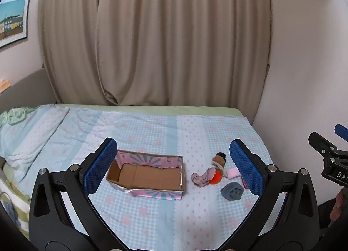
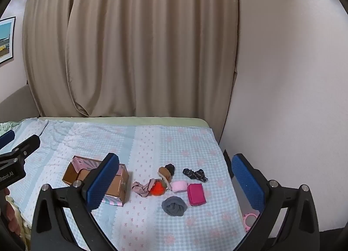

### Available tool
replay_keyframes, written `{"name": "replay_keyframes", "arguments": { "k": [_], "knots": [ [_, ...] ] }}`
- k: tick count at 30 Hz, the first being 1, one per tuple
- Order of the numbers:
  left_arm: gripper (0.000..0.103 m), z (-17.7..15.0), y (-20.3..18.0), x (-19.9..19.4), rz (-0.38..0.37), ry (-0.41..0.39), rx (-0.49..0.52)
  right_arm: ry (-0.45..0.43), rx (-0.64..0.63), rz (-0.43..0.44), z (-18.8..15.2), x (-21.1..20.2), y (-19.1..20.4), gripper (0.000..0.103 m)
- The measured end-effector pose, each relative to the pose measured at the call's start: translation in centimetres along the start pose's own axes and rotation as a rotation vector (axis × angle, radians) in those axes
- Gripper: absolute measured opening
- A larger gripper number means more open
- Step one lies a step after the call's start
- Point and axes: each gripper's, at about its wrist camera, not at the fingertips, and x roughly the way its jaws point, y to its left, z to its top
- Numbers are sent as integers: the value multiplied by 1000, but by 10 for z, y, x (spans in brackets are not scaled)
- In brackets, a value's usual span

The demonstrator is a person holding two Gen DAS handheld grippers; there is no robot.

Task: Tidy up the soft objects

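An open cardboard box [image 1: 148, 176] [image 2: 118, 182] with pink and teal paper outside lies empty on the bed. Right of it lies a cluster of soft things: a mauve crumpled cloth [image 2: 141, 188], an orange pompom [image 2: 157, 188], a brown and black toy [image 2: 166, 172], a pale pink roll [image 2: 179, 186], a magenta pouch [image 2: 196, 194], a grey sock ball [image 2: 174, 205] [image 1: 232, 190] and a dark patterned cloth [image 2: 195, 174]. My left gripper [image 1: 173, 167] hangs open above the box and cluster. My right gripper [image 2: 175, 182] is open above the cluster, holding nothing.
A blue and pink patterned sheet [image 2: 152, 142] covers the bed. Beige curtains [image 1: 152, 33] hang behind it, and a white wall [image 2: 282, 98] closes the right side. A pillow [image 1: 24, 133] lies at the left. A pink object [image 2: 250, 220] sits off the bed's right edge.
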Motion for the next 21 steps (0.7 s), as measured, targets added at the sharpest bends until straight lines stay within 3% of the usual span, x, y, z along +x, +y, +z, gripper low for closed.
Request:
{"name": "replay_keyframes", "arguments": {
  "k": [21],
  "knots": [
    [103,2,0,5,-9,-5,2,-5,1,11,1,12,2,103]
  ]
}}
